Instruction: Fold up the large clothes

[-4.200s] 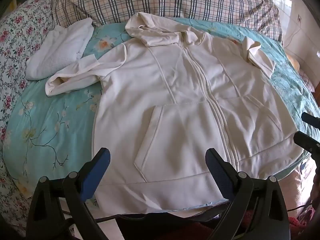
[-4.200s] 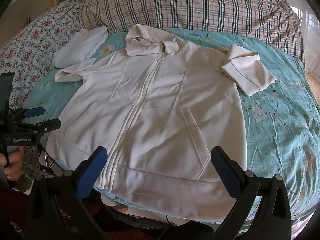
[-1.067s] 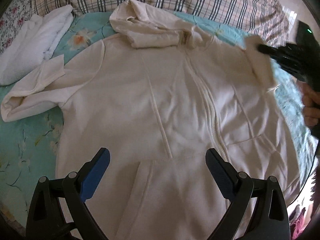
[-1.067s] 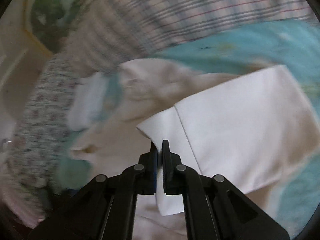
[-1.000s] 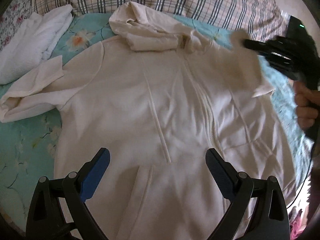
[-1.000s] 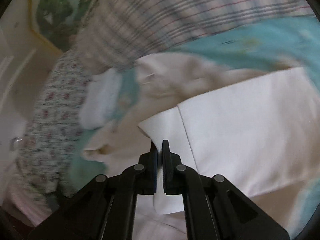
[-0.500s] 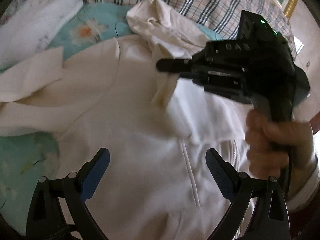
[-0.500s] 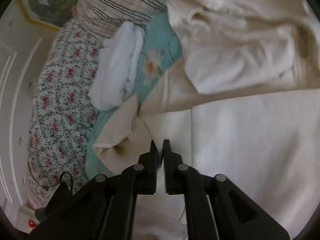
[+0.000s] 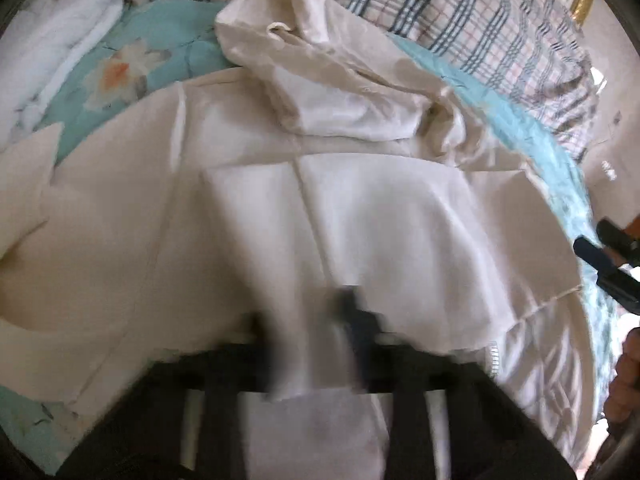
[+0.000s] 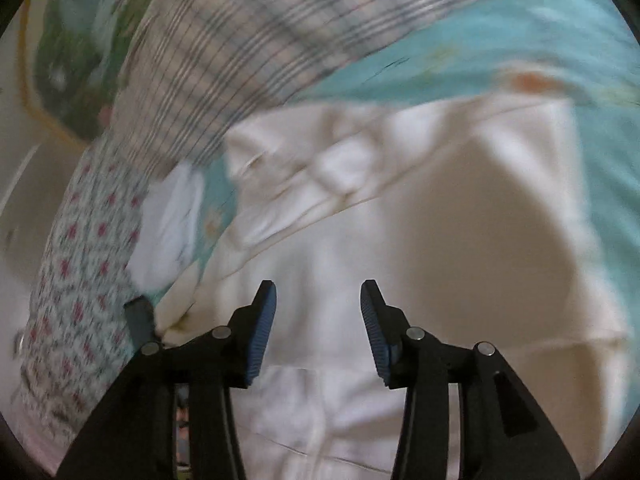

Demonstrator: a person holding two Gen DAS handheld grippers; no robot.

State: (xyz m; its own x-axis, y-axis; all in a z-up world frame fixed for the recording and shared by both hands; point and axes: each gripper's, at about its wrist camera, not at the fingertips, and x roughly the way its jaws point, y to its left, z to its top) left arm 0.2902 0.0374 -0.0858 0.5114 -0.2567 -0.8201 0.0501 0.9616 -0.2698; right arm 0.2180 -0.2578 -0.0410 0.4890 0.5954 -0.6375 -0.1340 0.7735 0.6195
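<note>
A cream zip hoodie (image 9: 380, 240) lies front-up on the teal bedspread, hood (image 9: 320, 80) toward the plaid pillows. Its right sleeve (image 9: 360, 216) lies folded across the chest; the other sleeve (image 9: 24, 184) lies out to the left. In the blurred left wrist view, my left gripper (image 9: 316, 344) has its fingers close together with cream cloth between them. The right gripper (image 10: 318, 316) is open and empty above the hoodie (image 10: 360, 260); it also shows at the right edge of the left wrist view (image 9: 608, 260).
Plaid pillows (image 9: 460, 12) line the head of the bed. A folded white towel (image 9: 48, 52) lies at the far left, beside a floral pillow (image 10: 80, 280). Teal floral bedspread (image 9: 132, 64) shows around the hoodie. A hand (image 9: 628, 368) is at the right edge.
The right gripper laid the sleeve across the chest, opened and pulled back to the right. The left gripper's fingers went from wide open to close together over the hoodie cloth.
</note>
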